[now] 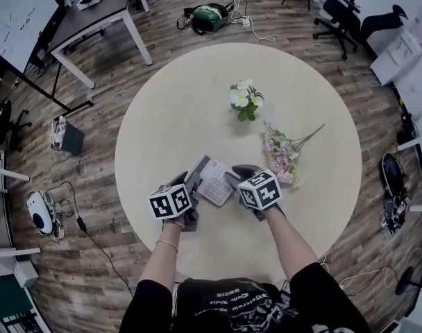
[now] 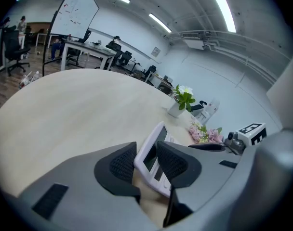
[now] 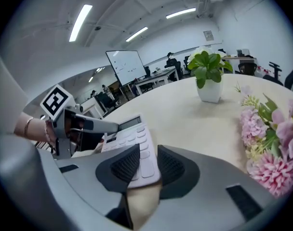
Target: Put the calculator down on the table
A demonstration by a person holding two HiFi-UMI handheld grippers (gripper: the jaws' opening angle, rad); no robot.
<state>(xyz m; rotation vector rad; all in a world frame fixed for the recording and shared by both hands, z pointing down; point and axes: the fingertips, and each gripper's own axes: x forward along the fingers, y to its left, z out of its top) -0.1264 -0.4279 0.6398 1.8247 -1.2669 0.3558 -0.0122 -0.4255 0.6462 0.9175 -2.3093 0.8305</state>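
Note:
A white calculator (image 1: 214, 181) hangs just above the near part of the round beige table (image 1: 183, 103), held from both ends. My left gripper (image 1: 195, 174) is shut on its display end; in the left gripper view the calculator (image 2: 153, 153) stands on edge between the pads of that gripper (image 2: 146, 160). My right gripper (image 1: 233, 175) is shut on the key end. In the right gripper view, the calculator (image 3: 129, 134) has its keypad lying between the two dark pads of that gripper (image 3: 149, 165).
A small potted plant with white flowers (image 1: 246, 101) stands mid-table. A pink flower bunch (image 1: 284, 158) lies right of the grippers. Around the table are a desk (image 1: 93, 12), a whiteboard (image 1: 17, 12), office chairs (image 1: 343, 16) and a bag (image 1: 209, 16) on the floor.

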